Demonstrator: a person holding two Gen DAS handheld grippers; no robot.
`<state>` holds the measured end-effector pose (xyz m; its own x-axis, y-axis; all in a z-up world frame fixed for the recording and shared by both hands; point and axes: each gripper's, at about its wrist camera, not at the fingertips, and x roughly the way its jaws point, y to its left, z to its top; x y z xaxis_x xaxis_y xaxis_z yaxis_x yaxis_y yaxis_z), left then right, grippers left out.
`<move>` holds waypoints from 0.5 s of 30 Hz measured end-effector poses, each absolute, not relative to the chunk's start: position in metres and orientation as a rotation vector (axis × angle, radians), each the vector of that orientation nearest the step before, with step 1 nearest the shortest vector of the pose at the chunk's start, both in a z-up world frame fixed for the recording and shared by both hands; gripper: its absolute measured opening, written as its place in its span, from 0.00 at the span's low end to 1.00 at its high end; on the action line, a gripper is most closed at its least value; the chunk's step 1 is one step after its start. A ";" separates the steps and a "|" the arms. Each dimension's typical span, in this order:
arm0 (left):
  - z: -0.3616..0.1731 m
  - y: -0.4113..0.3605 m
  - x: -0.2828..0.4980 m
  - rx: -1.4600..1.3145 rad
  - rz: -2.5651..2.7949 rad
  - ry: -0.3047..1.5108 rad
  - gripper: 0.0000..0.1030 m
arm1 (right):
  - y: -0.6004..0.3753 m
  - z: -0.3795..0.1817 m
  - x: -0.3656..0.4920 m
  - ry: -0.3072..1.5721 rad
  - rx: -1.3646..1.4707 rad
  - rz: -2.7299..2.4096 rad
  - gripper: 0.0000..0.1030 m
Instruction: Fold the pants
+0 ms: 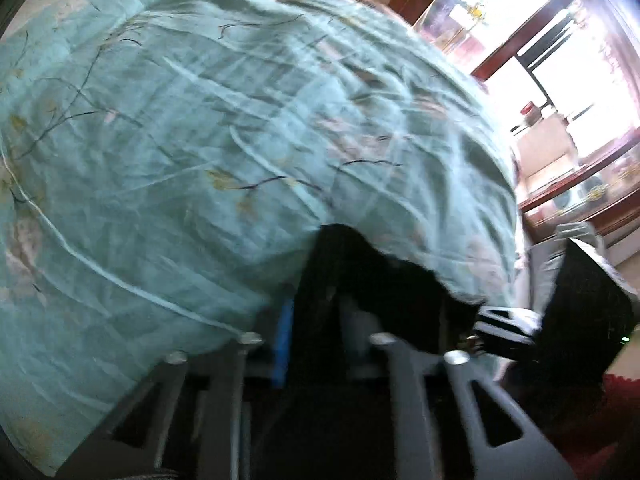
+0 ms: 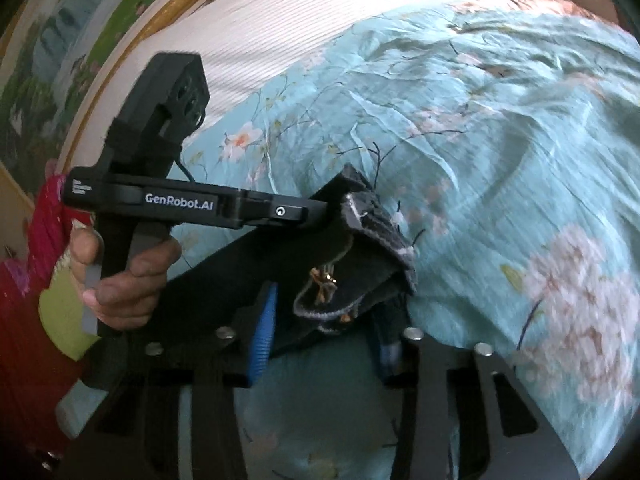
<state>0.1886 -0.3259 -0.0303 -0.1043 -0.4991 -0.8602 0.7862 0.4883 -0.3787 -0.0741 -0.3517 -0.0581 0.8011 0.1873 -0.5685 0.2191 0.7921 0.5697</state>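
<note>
On the bed: dark pants (image 2: pixel 352 264) bunched at the near edge of the teal floral quilt (image 2: pixel 500 152), waistband end up, both tools on them.
L gripper (image 2: pixel 340 204): seen from the right cam, its tip is buried in the waistband fabric; jaws look pressed together on the pants, pinching cloth. From its own cam, dark fabric (image 1: pixel 360 280) fills the gap btwn the fingers, blurry.
L hand (image 2: pixel 128 276): wrapped round the tool's handle, red sleeve behind it.
R gripper (image 2: pixel 324 340): blue pads (image 2: pixel 264 332) partly spread, dark pants cloth sits btwn them. Can't tell if the pads actually press on it.
Pants shape: one crumpled bundle, zipper/button bit showing, legs not in view. No flat layout, no clean crease I can see.
Progress, my read: early. Garment's only being gathered/lifted; no fold done as far as these views show.
Left to do: spread it flat on the quilt, lay leg on leg, fold over, smooth.
Bg: window (image 1: pixel 540 40) and shelf clutter past the bed's far side, painted picture (image 2: pixel 60 60) on the wall. Not relevant.
Risk: motion blur in both views, so grip quality on the R side is a guess.
</note>
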 end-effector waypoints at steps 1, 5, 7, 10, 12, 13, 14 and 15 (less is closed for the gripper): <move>-0.028 -0.324 0.187 0.279 -1.103 1.257 0.11 | -0.353 -0.058 -0.073 0.658 0.671 -0.009 0.25; -0.008 -0.310 0.180 0.219 -1.108 1.215 0.09 | -0.350 -0.046 -0.074 0.641 0.645 0.038 0.17; 0.006 -0.300 0.175 0.204 -1.109 1.179 0.09 | -0.346 -0.034 -0.075 0.616 0.636 0.091 0.15; 0.030 -0.277 0.166 0.177 -1.089 1.120 0.09 | -0.336 -0.016 -0.073 0.583 0.623 0.168 0.15; 0.044 -0.259 0.162 0.148 -1.075 1.090 0.09 | -0.325 -0.003 -0.070 0.559 0.606 0.240 0.15; 0.049 -0.250 0.158 0.136 -1.069 1.078 0.09 | -0.319 0.004 -0.068 0.550 0.589 0.264 0.15; 0.055 -0.240 0.155 0.119 -1.062 1.065 0.09 | -0.313 0.008 -0.065 0.545 0.577 0.291 0.15; 0.060 -0.229 0.152 0.104 -1.052 1.051 0.09 | -0.309 0.011 -0.063 0.542 0.567 0.311 0.15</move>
<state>0.1517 -0.2295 0.0604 0.0846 -0.6578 -0.7485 0.7487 0.5376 -0.3878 -0.0629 -0.3089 0.0112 0.8159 0.4206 -0.3967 -0.1309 0.8027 0.5818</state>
